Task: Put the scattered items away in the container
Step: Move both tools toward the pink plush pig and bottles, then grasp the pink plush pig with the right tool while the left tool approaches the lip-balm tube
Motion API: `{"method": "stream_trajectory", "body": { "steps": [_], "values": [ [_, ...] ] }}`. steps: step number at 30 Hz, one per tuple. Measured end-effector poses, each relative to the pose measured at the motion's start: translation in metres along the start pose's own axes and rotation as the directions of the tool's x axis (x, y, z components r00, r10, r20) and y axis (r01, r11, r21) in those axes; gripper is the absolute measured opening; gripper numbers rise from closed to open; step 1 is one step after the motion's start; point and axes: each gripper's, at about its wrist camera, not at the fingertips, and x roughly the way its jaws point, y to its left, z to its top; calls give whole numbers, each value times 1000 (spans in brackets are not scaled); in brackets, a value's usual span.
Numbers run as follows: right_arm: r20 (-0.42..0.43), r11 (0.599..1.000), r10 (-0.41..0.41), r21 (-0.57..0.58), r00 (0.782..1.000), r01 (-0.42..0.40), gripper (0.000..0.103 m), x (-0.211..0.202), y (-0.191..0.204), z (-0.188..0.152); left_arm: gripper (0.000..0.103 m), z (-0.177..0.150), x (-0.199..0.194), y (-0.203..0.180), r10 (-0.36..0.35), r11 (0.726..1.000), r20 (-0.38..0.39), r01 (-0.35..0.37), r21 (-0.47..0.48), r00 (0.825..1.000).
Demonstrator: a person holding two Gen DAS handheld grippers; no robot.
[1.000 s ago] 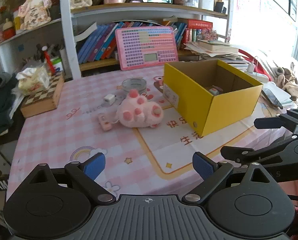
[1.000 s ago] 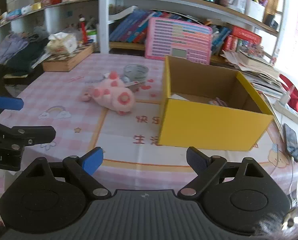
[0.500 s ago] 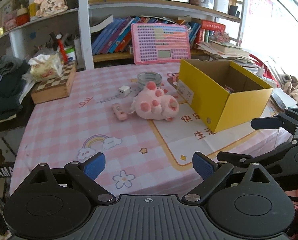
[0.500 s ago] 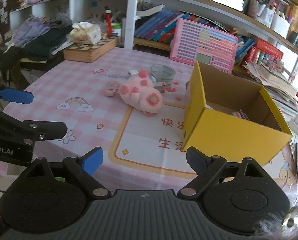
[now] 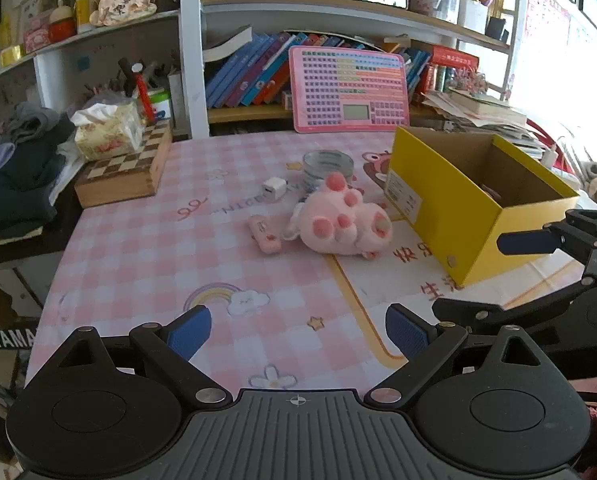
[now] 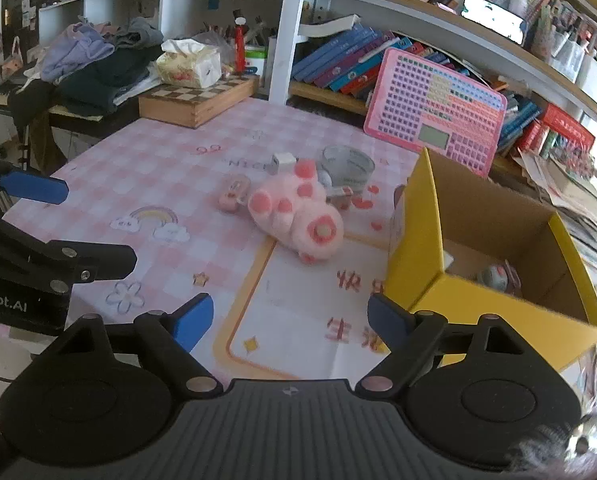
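Observation:
A pink plush paw toy [image 5: 340, 222] [image 6: 296, 216] lies mid-table beside an open yellow box [image 5: 470, 200] [image 6: 494, 256] that holds a few small items. A small pink case [image 5: 264, 234] [image 6: 232, 192], a white charger cube [image 5: 273, 189] [image 6: 280, 162] and a roll of clear tape [image 5: 327, 164] [image 6: 348, 164] lie near the toy. My left gripper [image 5: 297, 330] is open and empty near the table's front edge. My right gripper [image 6: 290, 318] is open and empty, in front of the box.
A wooden chessboard box [image 5: 124, 170] with a tissue pack [image 5: 106, 128] sits at the table's far left. A pink keyboard toy [image 5: 348, 90] leans against the bookshelf behind. Clothes [image 6: 94, 64] pile up to the left.
Both grippers have pulled back and risen from the table, so the toy and box look farther away. Nothing on the table has moved. Both grippers stay open.

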Motion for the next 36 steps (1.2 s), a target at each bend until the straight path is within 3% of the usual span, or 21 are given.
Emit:
{"method": "stream_trajectory", "body": {
  "steps": [14,22,29,36],
  "values": [
    [7,1000,3,-2,1000,-3,81,39,-26,33,96,21,38,4,-4,1000,-9,4,-6,1000],
    [-11,999,48,2,999,-48,79,67,-31,51,96,31,56,10,23,1000,-37,-23,-7,999],
    [-76,996,85,10,993,-84,84,102,-32,63,96,37,68,25,33,997,-71,-38,-71,997],
    [-130,991,99,-74,986,-110,91,132,-22,69,96,49,81,40,57,990,-82,-67,-121,995]
  ]
}}
